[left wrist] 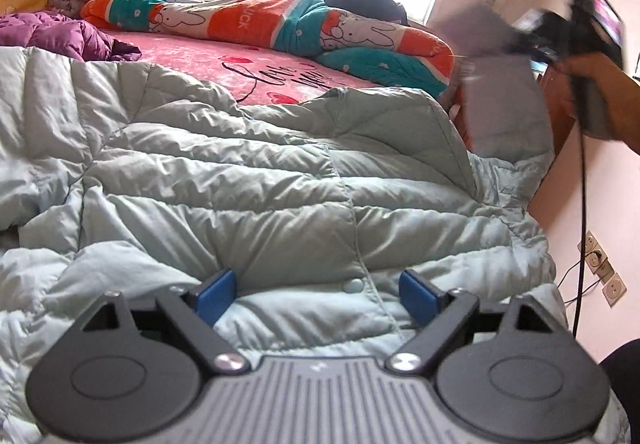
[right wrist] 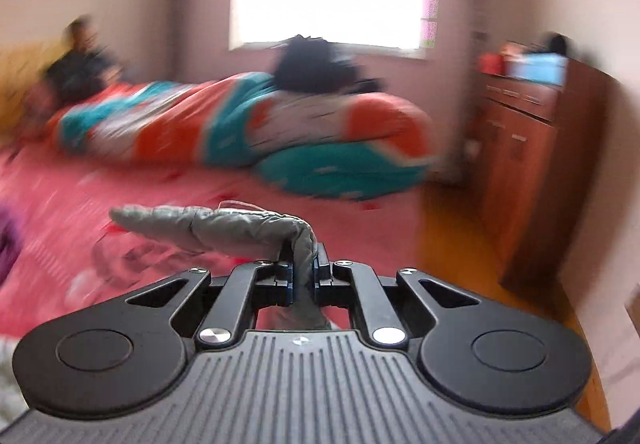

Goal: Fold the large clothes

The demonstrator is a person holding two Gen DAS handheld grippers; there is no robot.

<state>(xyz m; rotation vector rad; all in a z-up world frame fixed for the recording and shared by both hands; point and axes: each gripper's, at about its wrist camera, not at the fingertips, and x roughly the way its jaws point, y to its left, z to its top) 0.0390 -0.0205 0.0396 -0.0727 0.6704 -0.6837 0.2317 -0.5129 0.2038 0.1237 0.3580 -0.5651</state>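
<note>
right tool point(right wrist: 304, 276) clamped on grey jacket fabric point(right wrist: 224, 230)

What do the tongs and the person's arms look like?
Each of the left tongs and right tongs has black link arms, round black side discs, silver screws, a ribbed grey body and blue pads. In the left view, the right one trails a thin black cable. No sleeve is clearly visible.

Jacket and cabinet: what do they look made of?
Jacket: looks like thin, slightly shiny synthetic shell with puffy filling, pale blue-green; stitched quilt lines, fine crinkles and a snap button point to a padded coat. Whether the fill is down cannot be told. The right gripper pinches a fold of it. Cabinet: reddish-brown with a smooth sheen, probably wood or wood veneer; the blur hides any grain.
</note>
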